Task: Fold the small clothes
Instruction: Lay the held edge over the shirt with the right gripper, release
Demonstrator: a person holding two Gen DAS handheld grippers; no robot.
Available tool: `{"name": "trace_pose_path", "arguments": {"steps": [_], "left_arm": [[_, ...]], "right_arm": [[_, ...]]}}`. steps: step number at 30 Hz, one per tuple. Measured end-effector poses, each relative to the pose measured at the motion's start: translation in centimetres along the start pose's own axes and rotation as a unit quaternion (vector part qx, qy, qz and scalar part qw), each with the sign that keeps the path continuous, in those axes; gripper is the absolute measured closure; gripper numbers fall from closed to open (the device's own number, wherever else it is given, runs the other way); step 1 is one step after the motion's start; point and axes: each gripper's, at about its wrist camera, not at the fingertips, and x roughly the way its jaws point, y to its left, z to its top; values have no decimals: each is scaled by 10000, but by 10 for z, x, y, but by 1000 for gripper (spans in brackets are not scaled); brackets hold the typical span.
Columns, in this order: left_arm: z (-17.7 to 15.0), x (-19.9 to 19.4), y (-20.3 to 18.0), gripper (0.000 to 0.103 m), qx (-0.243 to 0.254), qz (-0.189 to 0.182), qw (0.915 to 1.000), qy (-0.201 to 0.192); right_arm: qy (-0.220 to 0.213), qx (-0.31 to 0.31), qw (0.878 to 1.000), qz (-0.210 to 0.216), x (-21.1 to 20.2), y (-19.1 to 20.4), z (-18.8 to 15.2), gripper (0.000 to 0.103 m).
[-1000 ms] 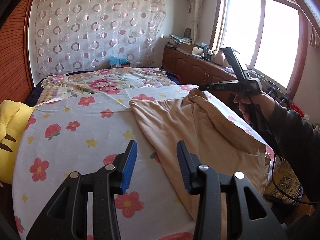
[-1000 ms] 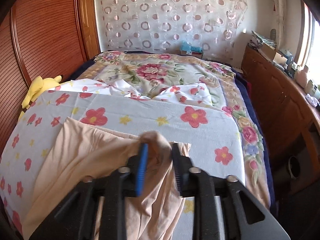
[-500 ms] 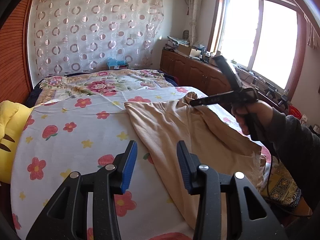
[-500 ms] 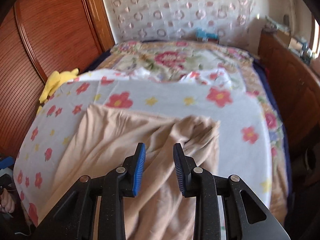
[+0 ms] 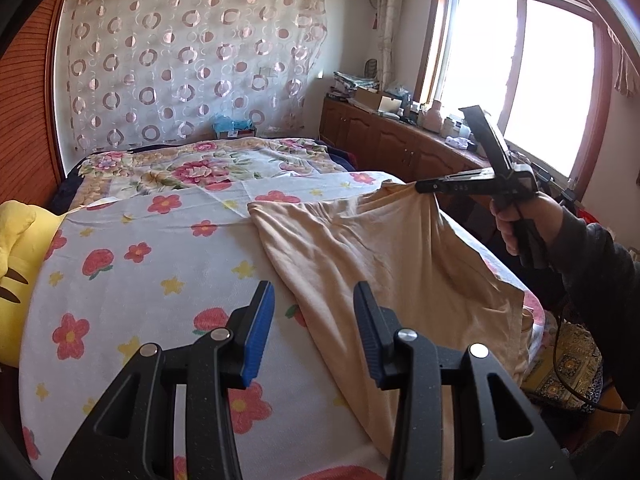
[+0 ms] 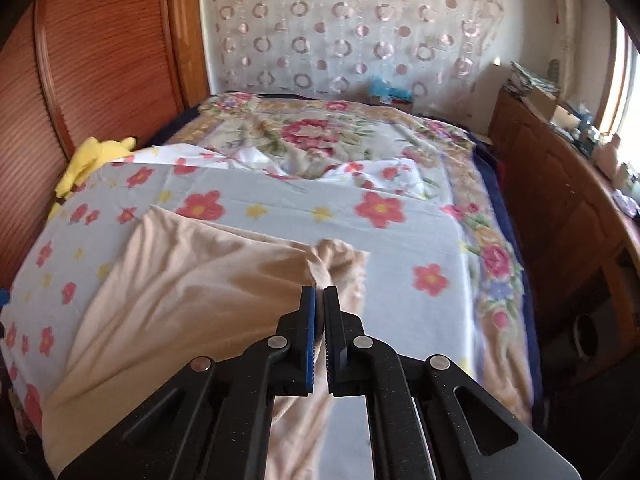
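Hardly begun: the beige garment [image 5: 384, 248] lies unfolded on the bed [image 5: 132, 280], right hand-held gripper [image 6: 319, 292] clamped on its corner, left hand-held gripper [image 5: 314, 312] apart and empty

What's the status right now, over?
Right gripper fingers shut on beige cotton garment, corner lifted off flowered bedsheet. Left gripper open, empty, over garment's edge. Nothing in the way.
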Motion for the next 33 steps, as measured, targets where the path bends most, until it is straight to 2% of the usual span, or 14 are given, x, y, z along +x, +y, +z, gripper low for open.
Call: {"name": "trace_pose_path", "arguments": {"steps": [2, 5, 7, 8, 9, 11, 19, 28, 30, 33], "left_arm": [[3, 4, 2, 61, 7, -30, 10000, 19], [14, 21, 8, 61, 16, -99, 9998, 163], [23, 35, 12, 61, 45, -132, 9994, 312], [28, 45, 14, 61, 74, -160, 9991, 385], [32, 52, 16, 61, 102, -150, 9989, 429], [40, 70, 20, 61, 169, -62, 9984, 530], [62, 136, 40, 61, 78, 222, 9951, 965], [77, 177, 46, 61, 120, 323, 9925, 1169], [78, 185, 48, 61, 112, 366, 9919, 1210], [78, 193, 52, 61, 58, 420, 9909, 1277]], "right_arm": [[118, 66, 9999, 19, 6, -5, -2, 99], [166, 168, 9997, 18, 15, -3, 12, 94], [96, 260, 9996, 16, 26, -2, 25, 78], [47, 312, 9995, 52, 28, -3, 27, 57], [-3, 376, 9992, 147, 30, -7, 29, 52], [-49, 452, 9985, 308, 37, -10, 26, 52], [372, 164, 9976, 561, 96, -24, 38, 52], [157, -7, 9961, 870, 96, -18, 44, 52], [225, -119, 9962, 833, 102, -14, 43, 52], [349, -257, 9981, 439, 111, -17, 39, 52]]}}
